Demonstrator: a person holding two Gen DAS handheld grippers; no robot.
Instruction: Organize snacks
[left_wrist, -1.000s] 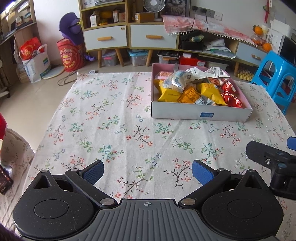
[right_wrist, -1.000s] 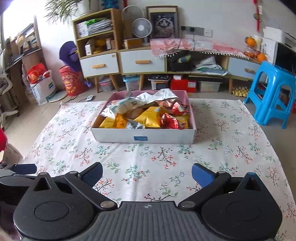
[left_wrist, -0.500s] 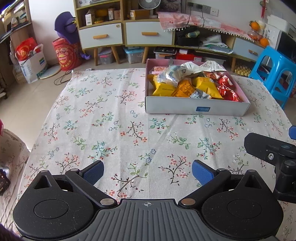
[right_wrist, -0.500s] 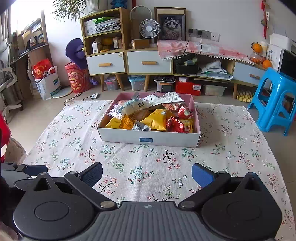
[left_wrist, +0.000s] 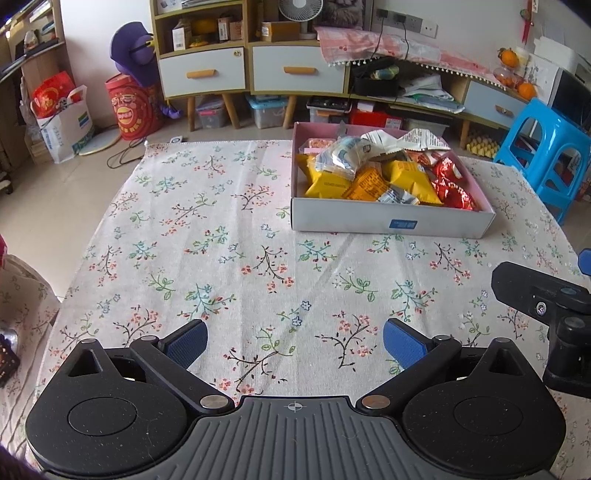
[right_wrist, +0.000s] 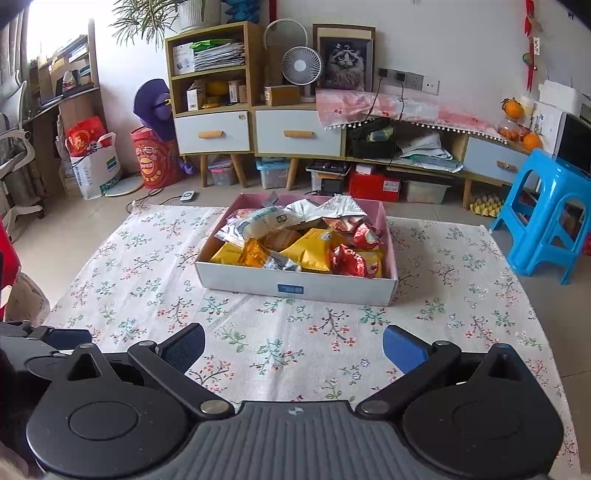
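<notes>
A shallow white box with a pink inside (left_wrist: 391, 224) (right_wrist: 295, 288) stands on the floral tablecloth, far right of centre in the left wrist view and centred in the right wrist view. It is heaped with snack packets: yellow bags (left_wrist: 328, 181) (right_wrist: 310, 251), red foil packets (left_wrist: 452, 192) (right_wrist: 351, 262), an orange packet (left_wrist: 365, 182) and a clear-wrapped white snack (right_wrist: 264, 221). My left gripper (left_wrist: 293, 338) is open and empty, low over the near cloth. My right gripper (right_wrist: 293, 345) is open and empty, near the front edge, well short of the box. Its body shows in the left wrist view (left_wrist: 554, 295).
The floral cloth (left_wrist: 221, 240) (right_wrist: 147, 277) covers a low table. Beyond it stand white-drawer cabinets (right_wrist: 258, 129), a fan (right_wrist: 301, 66), a red drum (left_wrist: 133, 110) and bags on the floor. A blue plastic stool (right_wrist: 546, 214) stands at the right.
Both grippers have drawn back and lifted a little, so the box looks smaller and more of the room shows. Both stay open and empty. The box has not moved.
</notes>
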